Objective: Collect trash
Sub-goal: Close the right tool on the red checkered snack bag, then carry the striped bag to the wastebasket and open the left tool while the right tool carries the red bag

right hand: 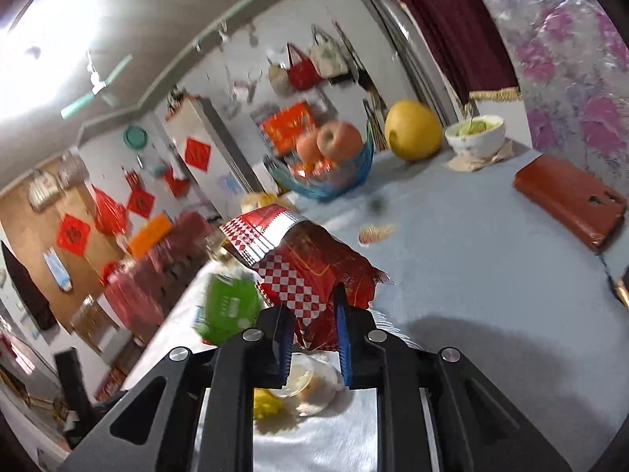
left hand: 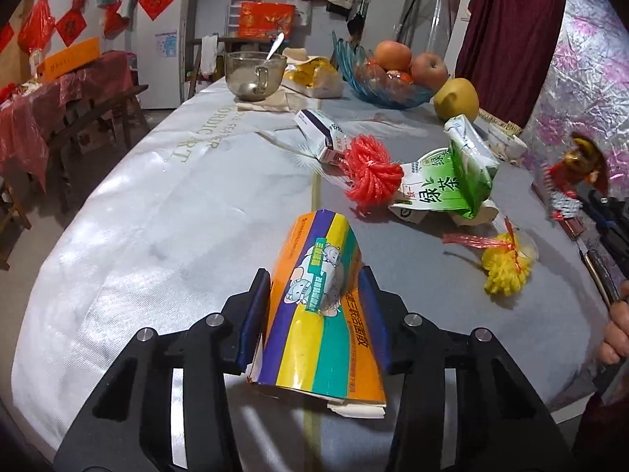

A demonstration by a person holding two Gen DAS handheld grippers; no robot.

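Observation:
My left gripper (left hand: pixel 314 295) is shut on a flattened striped carton (left hand: pixel 318 314) in orange, purple, yellow and green, near the table's front. Beyond it lie a red mesh pompom (left hand: pixel 371 173), a green tea carton (left hand: pixel 452 179), a small white and blue box (left hand: pixel 318 133) and a yellow pompom with red ribbon (left hand: pixel 505 263). My right gripper (right hand: pixel 312 306) is shut on a crumpled red foil wrapper (right hand: pixel 310 267) with a checkered edge, lifted above the table. That wrapper (left hand: pixel 570 192) also shows at the right edge of the left wrist view. A green carton (right hand: pixel 232 306) sits blurred below left.
A blue glass fruit bowl (left hand: pixel 377 86) with apples, a yellow pear (left hand: pixel 458 98), a glass mug with spoon (left hand: pixel 255 74) and a yellow bag stand at the far end. A red phone case (right hand: pixel 570 200) and a white bowl (right hand: pixel 475 133) lie right. A hand (left hand: pixel 617 334) shows at right.

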